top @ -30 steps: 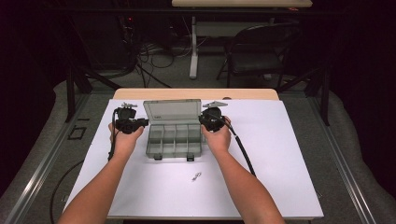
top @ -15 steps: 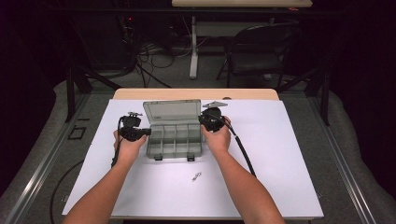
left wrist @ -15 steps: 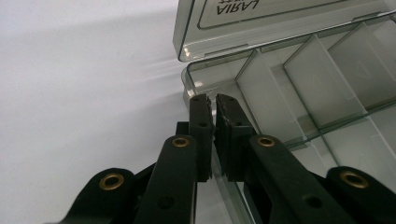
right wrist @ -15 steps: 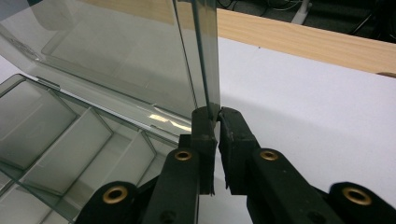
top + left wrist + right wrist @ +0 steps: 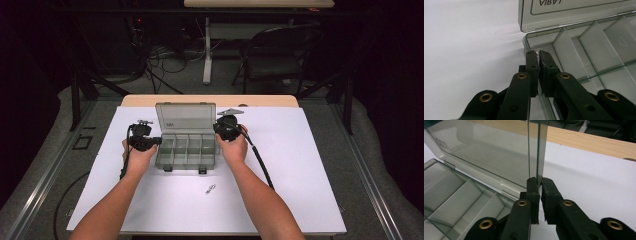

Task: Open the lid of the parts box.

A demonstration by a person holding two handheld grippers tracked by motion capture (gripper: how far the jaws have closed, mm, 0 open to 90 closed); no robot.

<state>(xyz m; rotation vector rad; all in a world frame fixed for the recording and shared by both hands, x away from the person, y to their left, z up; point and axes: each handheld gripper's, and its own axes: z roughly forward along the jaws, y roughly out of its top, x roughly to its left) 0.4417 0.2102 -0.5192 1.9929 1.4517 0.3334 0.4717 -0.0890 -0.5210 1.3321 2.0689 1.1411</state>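
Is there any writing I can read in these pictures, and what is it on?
Lid, left gripper view: large letters, upside down and cut off by the picture's edge; not readable for sure.
Lid, right gripper view: small print at the corner, too blurred to read.
Lid, high view: a small mark, too small to read.
Nothing else carries writing.

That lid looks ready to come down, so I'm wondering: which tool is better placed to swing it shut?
Probably the right tool: it pinches the upright lid's side edge. The left tool grips the tray's side wall, likely steadying it.
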